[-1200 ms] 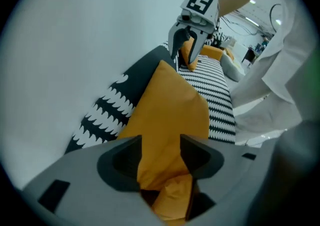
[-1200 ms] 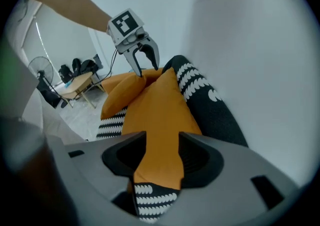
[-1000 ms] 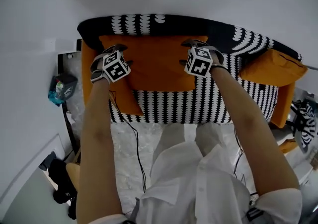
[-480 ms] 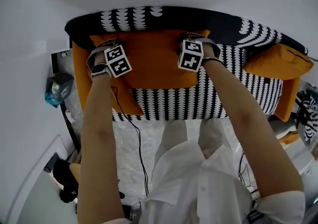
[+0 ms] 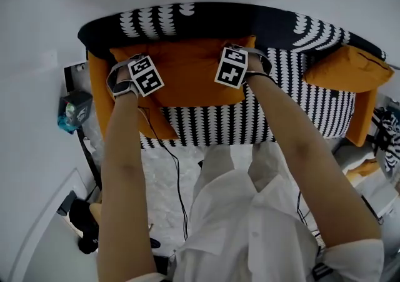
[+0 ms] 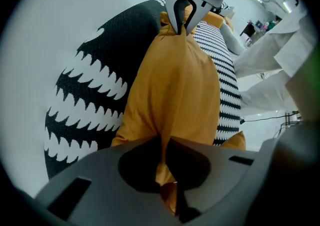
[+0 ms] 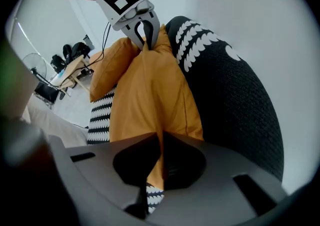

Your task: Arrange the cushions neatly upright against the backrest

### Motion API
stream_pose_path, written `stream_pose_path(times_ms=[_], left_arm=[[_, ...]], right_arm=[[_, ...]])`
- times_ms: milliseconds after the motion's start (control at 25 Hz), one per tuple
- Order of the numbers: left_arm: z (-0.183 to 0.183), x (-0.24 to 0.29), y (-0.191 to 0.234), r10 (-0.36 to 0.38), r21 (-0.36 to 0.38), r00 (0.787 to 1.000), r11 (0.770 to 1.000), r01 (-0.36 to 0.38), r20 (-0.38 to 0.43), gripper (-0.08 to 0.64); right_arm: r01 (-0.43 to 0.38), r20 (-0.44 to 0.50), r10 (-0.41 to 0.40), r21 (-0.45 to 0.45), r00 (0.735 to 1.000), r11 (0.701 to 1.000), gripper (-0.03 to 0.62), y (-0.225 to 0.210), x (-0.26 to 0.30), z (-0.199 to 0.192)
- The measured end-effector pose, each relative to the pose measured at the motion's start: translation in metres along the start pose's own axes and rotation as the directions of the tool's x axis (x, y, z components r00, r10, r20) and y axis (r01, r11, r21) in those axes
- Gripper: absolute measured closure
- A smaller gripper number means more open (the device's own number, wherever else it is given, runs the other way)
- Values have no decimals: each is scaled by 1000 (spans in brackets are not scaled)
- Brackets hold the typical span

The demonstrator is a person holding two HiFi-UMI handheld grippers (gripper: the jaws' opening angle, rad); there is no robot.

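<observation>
Pale floor (image 5: 157,177) is under me, then the striped sofa seat (image 5: 212,125). My left gripper (image 6: 164,145) and right gripper (image 7: 161,142) have just closed on the orange cushion's (image 5: 187,71) top edge, beside the backrest (image 5: 212,18). They pinch only thin fabric; I think it can slip out, and then the cushion flops forward.

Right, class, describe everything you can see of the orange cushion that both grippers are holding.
The orange cushion is plain, soft-looking fabric, roughly square, with a seamed edge. It stands upright against the sofa's black, white-patterned backrest, its lower edge at the striped seat. The left gripper and the right gripper, whose jaws have just closed, pinch its top edge near each corner, bunching the fabric there.
</observation>
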State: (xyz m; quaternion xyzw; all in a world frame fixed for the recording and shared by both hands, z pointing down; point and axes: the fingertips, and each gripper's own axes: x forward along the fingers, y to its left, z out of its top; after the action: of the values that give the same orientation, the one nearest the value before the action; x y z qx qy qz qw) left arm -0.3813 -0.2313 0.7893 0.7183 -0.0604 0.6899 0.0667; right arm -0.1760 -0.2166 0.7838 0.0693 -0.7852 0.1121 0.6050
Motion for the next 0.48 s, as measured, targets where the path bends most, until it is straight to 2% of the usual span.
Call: stream_pose_path(times_ms=[160,320,480], left_arm=[[2,-14,-14,7,8,1000,1000,-7,-27,541],[1,-38,-41,13,14,997,1000,-12,-82,541],[16,-63,-64,30,17,992,999,-28,-125,541]], right_arm=[[0,29,-1,27,1000,1000,578,16,-14,-4],[-22,51,23,-22,998,1000,578,42,-34,-10],[-60,50,64,-70,997,996,578,65,-57,-29]])
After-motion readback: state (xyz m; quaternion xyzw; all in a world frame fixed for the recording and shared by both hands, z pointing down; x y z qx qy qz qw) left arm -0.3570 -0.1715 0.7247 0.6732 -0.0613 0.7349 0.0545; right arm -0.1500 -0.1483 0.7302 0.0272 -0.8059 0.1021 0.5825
